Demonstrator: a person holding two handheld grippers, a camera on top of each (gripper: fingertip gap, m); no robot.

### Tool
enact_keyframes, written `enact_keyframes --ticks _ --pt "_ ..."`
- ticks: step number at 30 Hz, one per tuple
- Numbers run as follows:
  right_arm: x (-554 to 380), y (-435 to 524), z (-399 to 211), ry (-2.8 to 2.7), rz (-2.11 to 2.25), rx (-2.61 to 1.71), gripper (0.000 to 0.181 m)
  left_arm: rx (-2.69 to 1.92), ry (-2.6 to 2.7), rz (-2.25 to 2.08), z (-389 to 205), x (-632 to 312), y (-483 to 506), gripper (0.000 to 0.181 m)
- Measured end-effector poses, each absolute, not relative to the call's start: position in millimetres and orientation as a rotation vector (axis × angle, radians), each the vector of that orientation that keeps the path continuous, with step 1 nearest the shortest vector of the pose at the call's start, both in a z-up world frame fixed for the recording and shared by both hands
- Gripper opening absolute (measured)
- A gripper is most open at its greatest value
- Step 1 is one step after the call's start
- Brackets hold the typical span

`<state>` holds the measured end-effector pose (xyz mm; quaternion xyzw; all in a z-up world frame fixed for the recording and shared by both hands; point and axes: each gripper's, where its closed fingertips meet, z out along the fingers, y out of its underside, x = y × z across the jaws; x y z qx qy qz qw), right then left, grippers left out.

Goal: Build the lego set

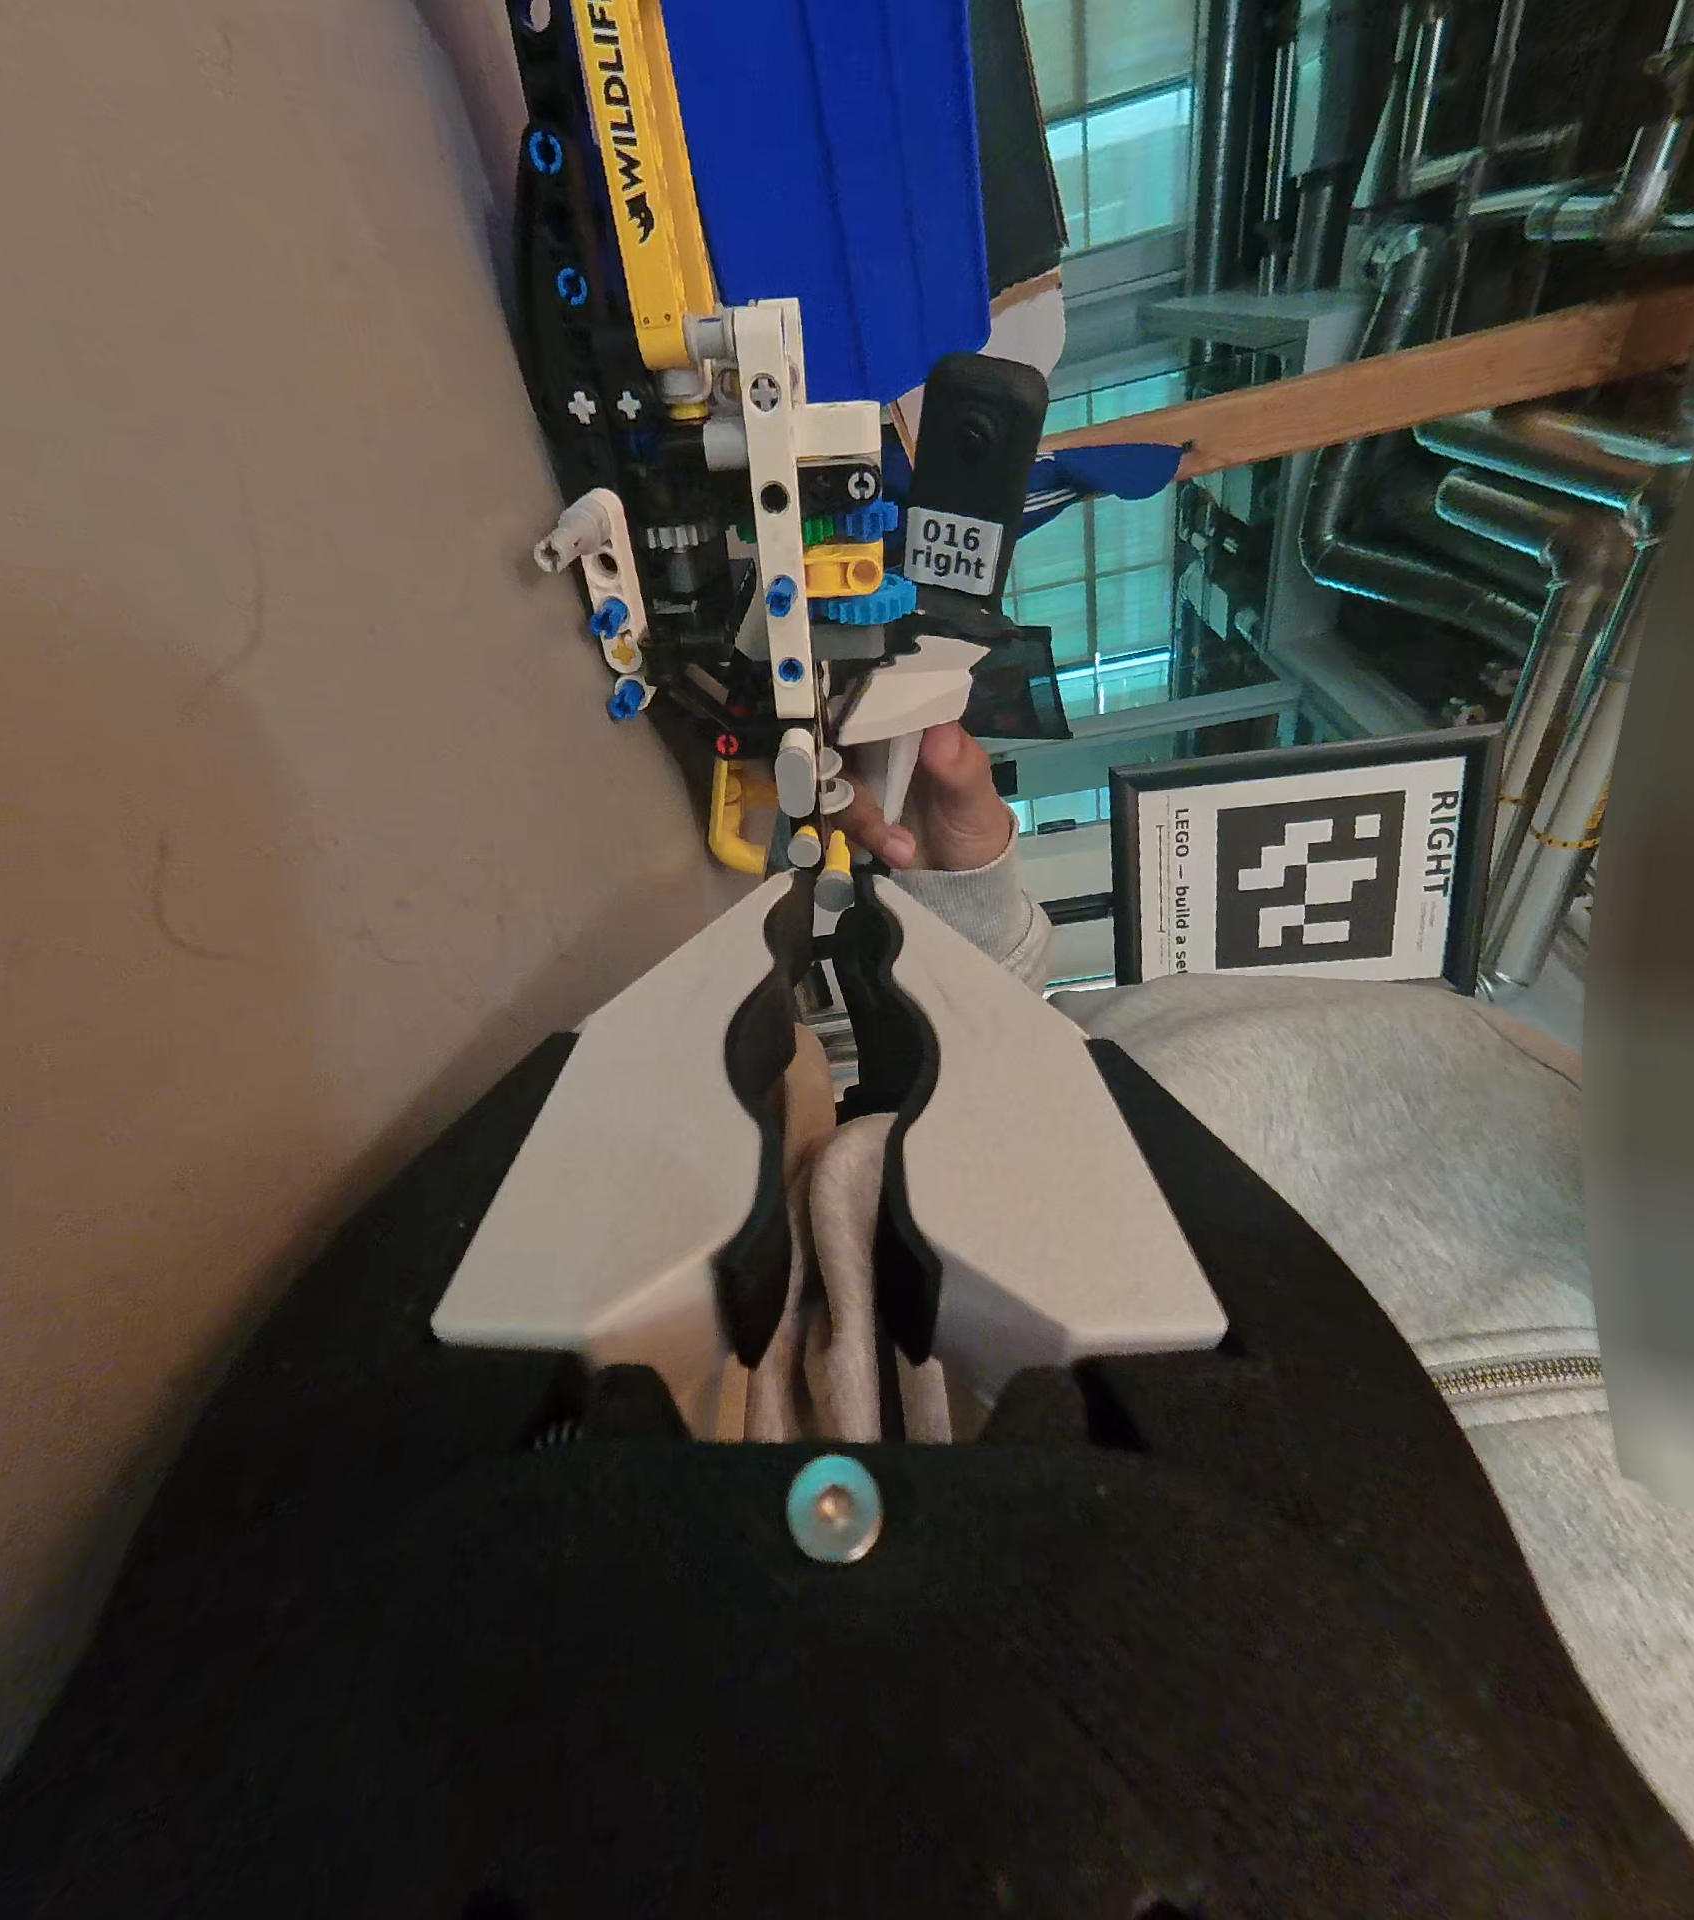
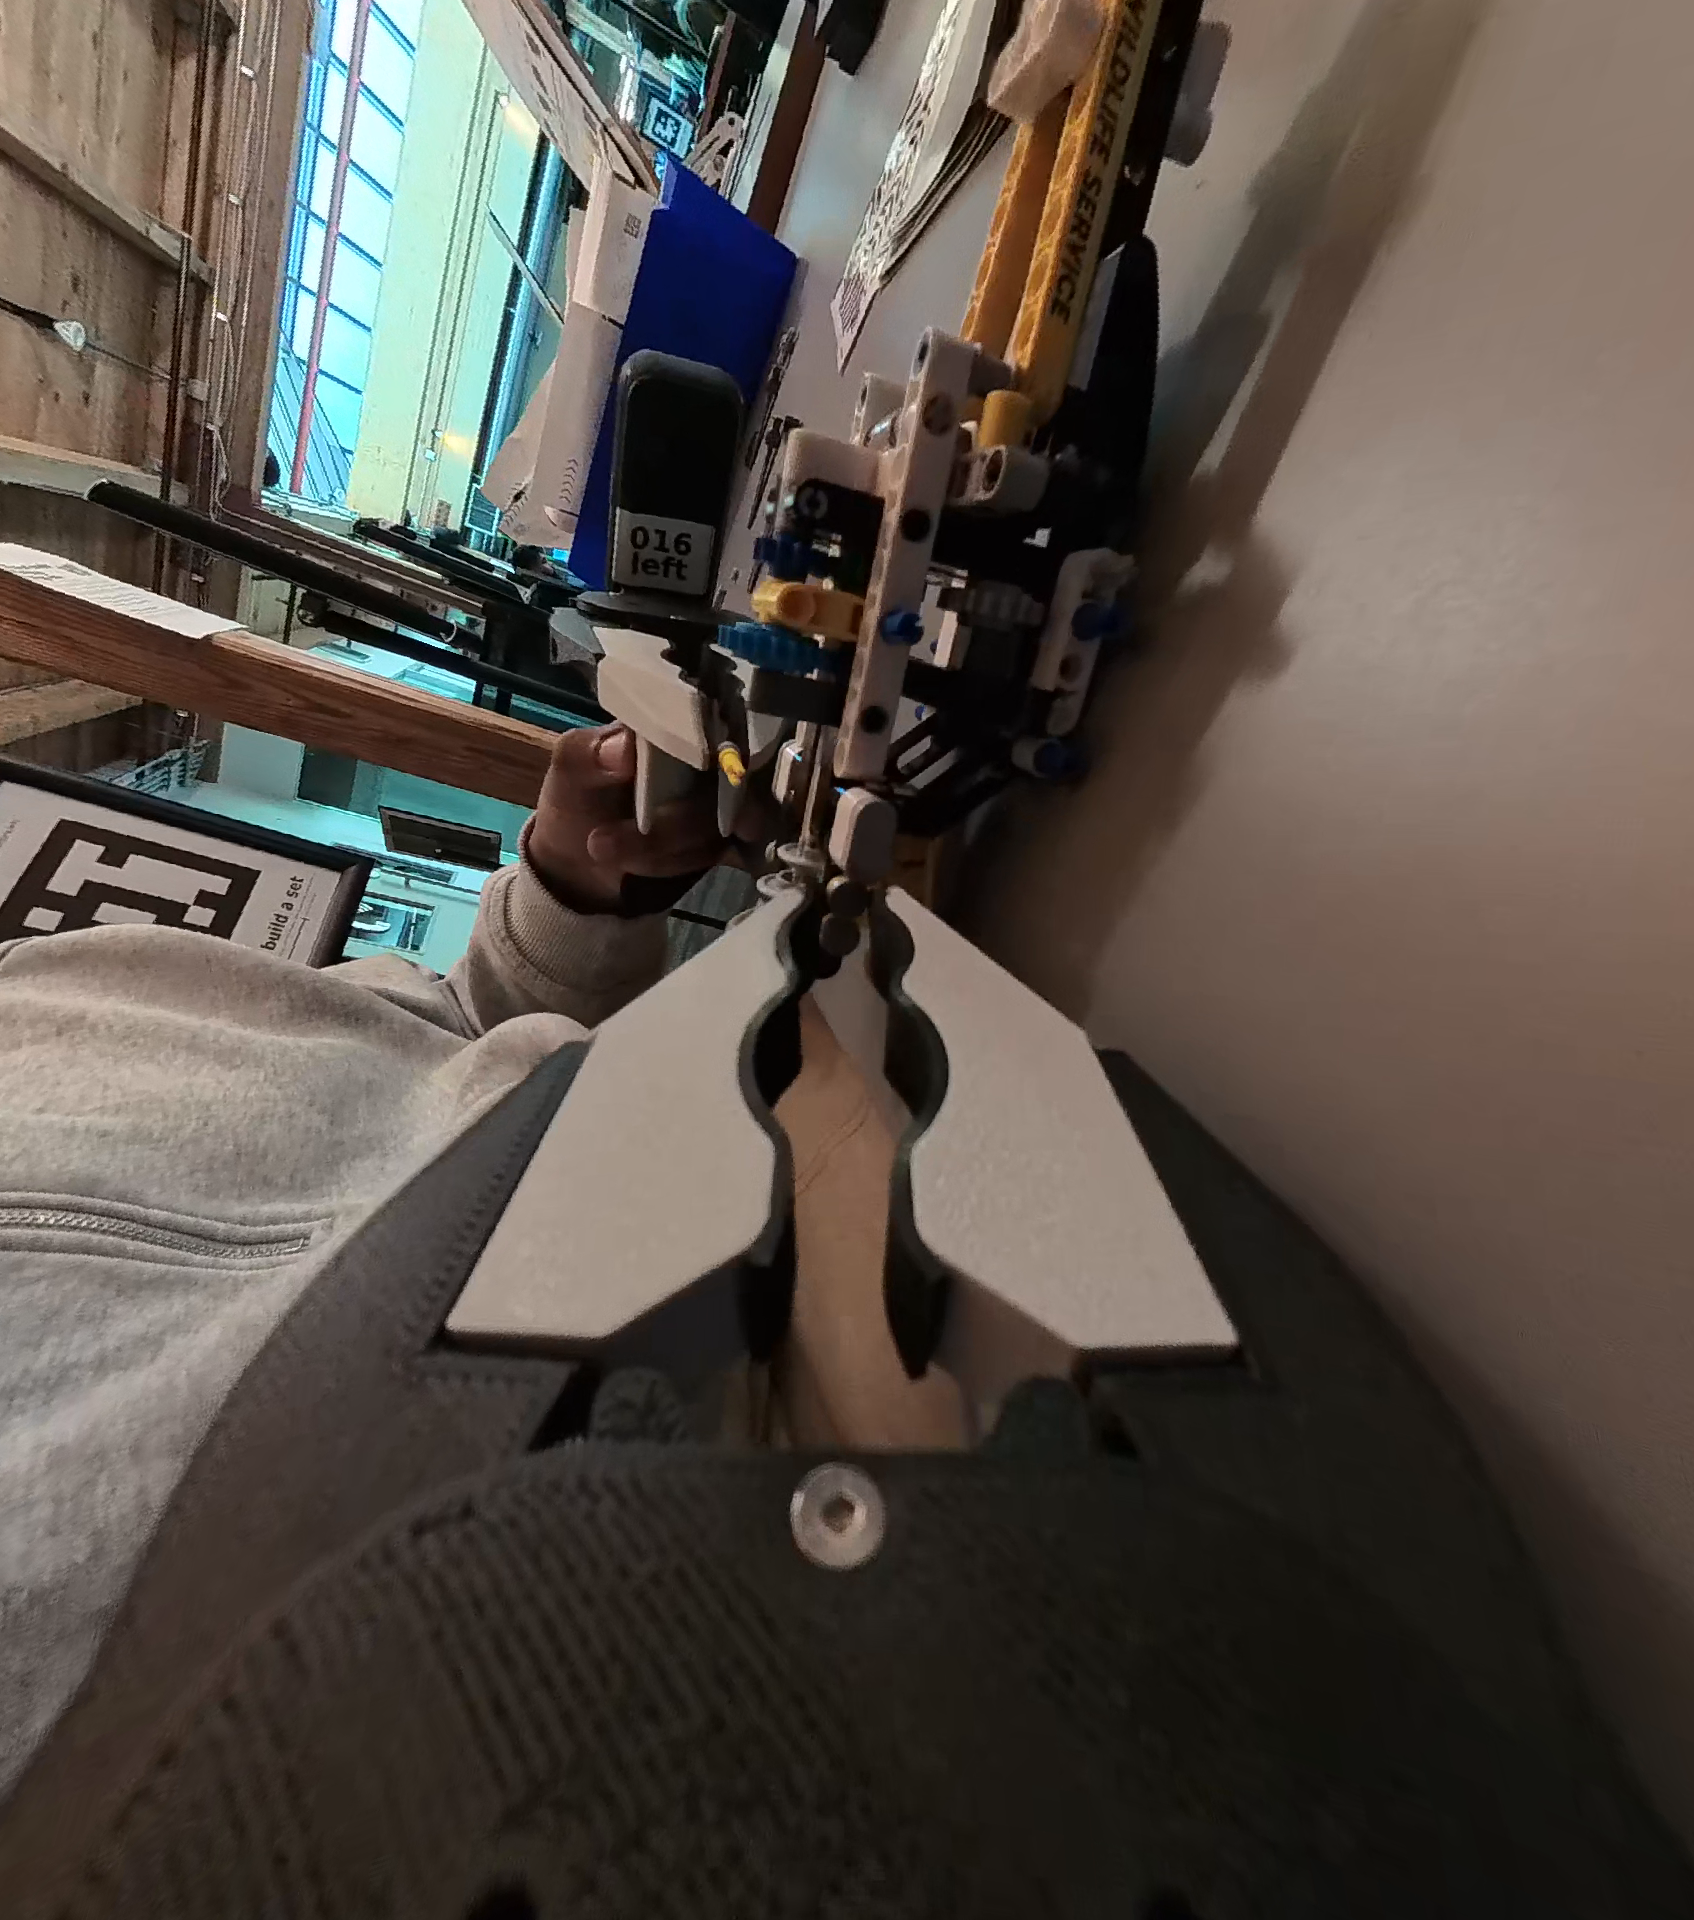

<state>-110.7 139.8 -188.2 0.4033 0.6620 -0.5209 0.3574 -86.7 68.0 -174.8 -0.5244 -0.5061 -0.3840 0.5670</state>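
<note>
The lego model (image 1: pixel 770 520) lies on the beige table: yellow and black long beams, a white holed beam, blue gears and blue pins. It also shows in the right wrist view (image 2: pixel 900 582). My left gripper (image 1: pixel 822 896) is shut on a small yellow and grey pin piece (image 1: pixel 835 857), just short of the model's grey end connector (image 1: pixel 796 769). My right gripper (image 2: pixel 838 923) is shut on a small dark grey pin (image 2: pixel 841 896), right below the same grey connector (image 2: pixel 862 826). The two grippers face each other at the model's near end.
A blue box (image 1: pixel 822 156) stands behind the model, also in the right wrist view (image 2: pixel 697 301). Framed marker cards stand at the table edge (image 1: pixel 1300 862) (image 2: pixel 126 883). A person's grey sleeves (image 1: pixel 1342 1143) (image 2: pixel 147 1143) hold the grippers. Printed sheets (image 2: pixel 905 177) lie beyond the model. Across from one pair of fingers to the other is roughly 9 cm.
</note>
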Motion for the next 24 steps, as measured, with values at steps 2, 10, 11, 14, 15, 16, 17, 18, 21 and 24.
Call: enact_keyframes --ticks 2,10,11,14,15,16,17,18,21,24 --pt "-112 140 -189 1.730 -1.352 1.043 0.006 -1.232 -1.190 -0.903 -175 -87 68 0.005" --pt "-115 141 -189 1.743 -1.367 1.050 0.006 -1.236 -1.189 -0.906 -175 -86 68 0.005" --pt "-116 142 -189 1.746 -1.371 1.053 0.006 -1.236 -1.189 -0.906 -175 -86 68 0.005" --pt "-121 146 -189 1.764 -1.393 1.074 0.006 -1.235 -1.189 -0.906 -175 -86 68 0.005" --pt "-123 149 -189 1.769 -1.405 1.088 0.006 -1.235 -1.188 -0.907 -175 -86 68 0.005" --pt "-126 151 -189 1.772 -1.419 1.104 0.006 -1.235 -1.188 -0.907 -175 -86 68 0.005" --pt "-129 153 -188 1.773 -1.433 1.119 0.006 -1.236 -1.189 -0.906 -175 -86 68 0.005" --pt "-132 155 -188 1.772 -1.444 1.132 0.006 -1.236 -1.188 -0.907 -175 -86 68 0.005" --pt "-136 159 -188 1.771 -1.462 1.152 0.006 -1.236 -1.188 -0.907 -175 -86 68 0.005" --pt "-137 159 -188 1.774 -1.470 1.155 0.006 -1.237 -1.188 -0.908 -175 -86 69 0.005"
